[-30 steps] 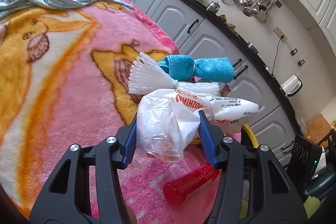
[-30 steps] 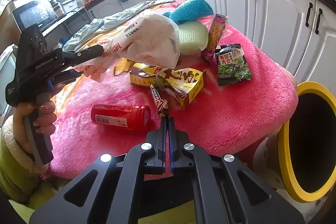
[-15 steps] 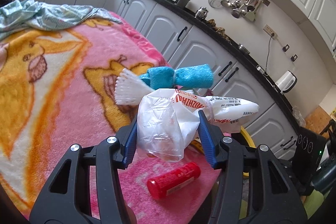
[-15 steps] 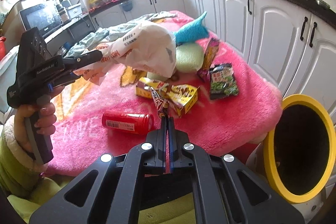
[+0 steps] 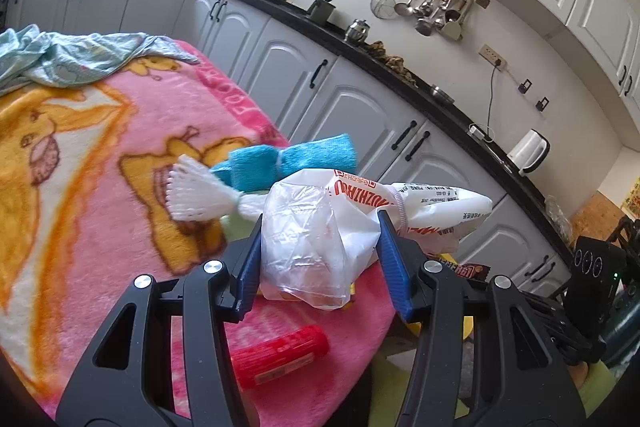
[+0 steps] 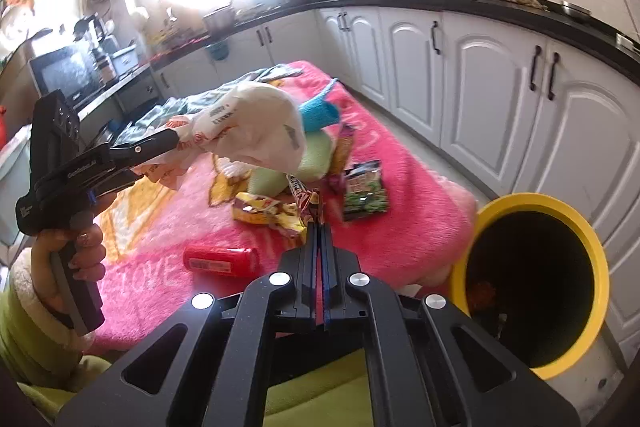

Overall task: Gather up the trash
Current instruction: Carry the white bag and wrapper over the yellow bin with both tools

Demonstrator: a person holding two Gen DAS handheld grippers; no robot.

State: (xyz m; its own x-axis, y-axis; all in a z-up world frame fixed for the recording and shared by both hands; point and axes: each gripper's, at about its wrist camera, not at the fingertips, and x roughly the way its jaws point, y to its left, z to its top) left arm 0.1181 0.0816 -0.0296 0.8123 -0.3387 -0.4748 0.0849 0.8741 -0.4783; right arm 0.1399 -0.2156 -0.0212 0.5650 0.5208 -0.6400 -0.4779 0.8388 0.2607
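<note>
Trash hung in both grips: the left hand-held gripper [image 5: 320, 247] clenched a white plastic bag [image 5: 320, 239], the right hand-held gripper [image 6: 318, 227] pinched a candy wrapper [image 6: 302, 193], above a worktop draped in a pink blanket [image 6: 400, 227]. Red tube [image 6: 220, 261], snack packets [image 6: 364, 191] lay there; a yellow-rimmed bin [image 6: 592, 247] stood beside white cabinets [image 6: 480, 75].

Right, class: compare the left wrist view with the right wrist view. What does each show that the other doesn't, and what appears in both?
Only the left wrist view: the white tasselled bundle and the utensil rack seen clearly on the wall.
Only the right wrist view: the yellow-rimmed bin, the green snack packet, the hand holding the left gripper, and the right gripper shut on a thin wrapper.
Both: the white plastic bag, red can, blue towel roll and pink blanket.
</note>
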